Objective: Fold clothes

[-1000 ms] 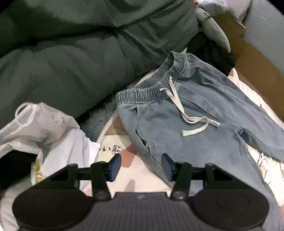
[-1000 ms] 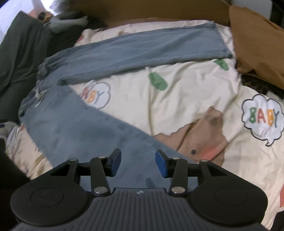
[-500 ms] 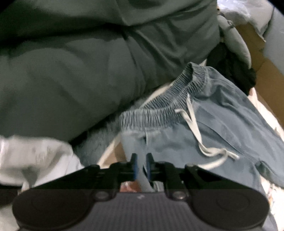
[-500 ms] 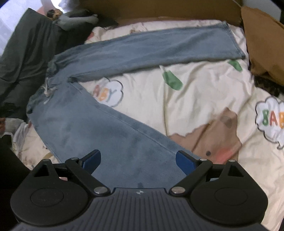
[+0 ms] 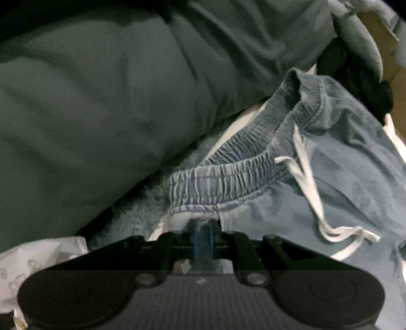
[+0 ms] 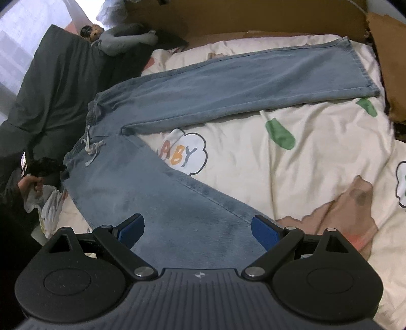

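Light blue jeans (image 6: 177, 203) lie spread on the bed, one leg (image 6: 253, 76) running to the far right and the other coming toward the right wrist camera. The elastic waistband (image 5: 228, 177) with its white drawstring (image 5: 312, 193) is slightly lifted. My left gripper (image 5: 202, 238) is shut on the jeans' side edge just below the waistband, with denim pinched between the blue pads. It also shows as a dark shape, my left gripper (image 6: 43, 168), at the waist corner. My right gripper (image 6: 198, 232) stands wide open above the near leg, with nothing pressed by the pads.
A dark green duvet (image 5: 101, 101) lies bunched beside the waistband. A white patterned garment (image 5: 30, 256) sits near the left gripper. The cream bedspread (image 6: 317, 152) carries cartoon prints. A brown cardboard wall (image 6: 253, 17) borders the far side, with a grey plush toy (image 6: 127, 40) there.
My left gripper moved in toward the waistband and closed on the jeans' edge, lifting it a little. My right gripper's jaws opened wide and it shifted slightly over the near leg.
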`<control>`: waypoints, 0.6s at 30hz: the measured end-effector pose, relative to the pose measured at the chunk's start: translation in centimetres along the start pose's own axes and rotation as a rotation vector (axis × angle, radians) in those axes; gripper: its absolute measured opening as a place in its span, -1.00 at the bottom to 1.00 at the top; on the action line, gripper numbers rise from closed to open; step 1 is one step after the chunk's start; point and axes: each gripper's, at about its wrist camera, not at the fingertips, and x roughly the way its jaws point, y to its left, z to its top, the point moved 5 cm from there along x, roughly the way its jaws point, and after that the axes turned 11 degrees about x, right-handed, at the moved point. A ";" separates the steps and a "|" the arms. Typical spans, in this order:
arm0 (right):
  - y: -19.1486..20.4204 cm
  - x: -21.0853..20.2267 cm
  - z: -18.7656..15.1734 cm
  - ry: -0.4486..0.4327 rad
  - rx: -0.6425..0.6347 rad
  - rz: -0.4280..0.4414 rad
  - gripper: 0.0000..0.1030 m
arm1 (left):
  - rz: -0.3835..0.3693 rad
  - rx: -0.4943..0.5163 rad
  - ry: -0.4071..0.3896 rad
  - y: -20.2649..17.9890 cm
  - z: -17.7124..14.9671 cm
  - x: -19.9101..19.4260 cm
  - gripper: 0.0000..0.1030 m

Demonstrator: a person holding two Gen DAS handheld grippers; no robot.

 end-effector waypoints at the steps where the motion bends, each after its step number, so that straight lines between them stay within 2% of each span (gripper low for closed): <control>1: 0.1 0.4 0.1 0.007 0.005 -0.005 0.85 | -0.004 0.001 0.008 0.2 -0.1 0.5 -0.83; 7: 0.6 2.1 0.5 0.033 0.011 -0.033 0.85 | -0.046 0.035 0.042 1.3 -0.6 3.1 -0.95; 10: 0.8 2.8 0.9 0.036 0.005 -0.054 0.85 | -0.082 -0.014 0.046 1.9 -0.7 3.8 -0.94; 15: 1.2 3.1 1.7 0.021 0.006 -0.067 0.85 | -0.045 -0.008 0.061 1.2 -0.7 3.2 -0.95; 18: 1.7 2.6 2.0 -0.001 -0.018 -0.065 0.84 | -0.011 0.086 0.039 -0.2 -0.7 1.2 -0.90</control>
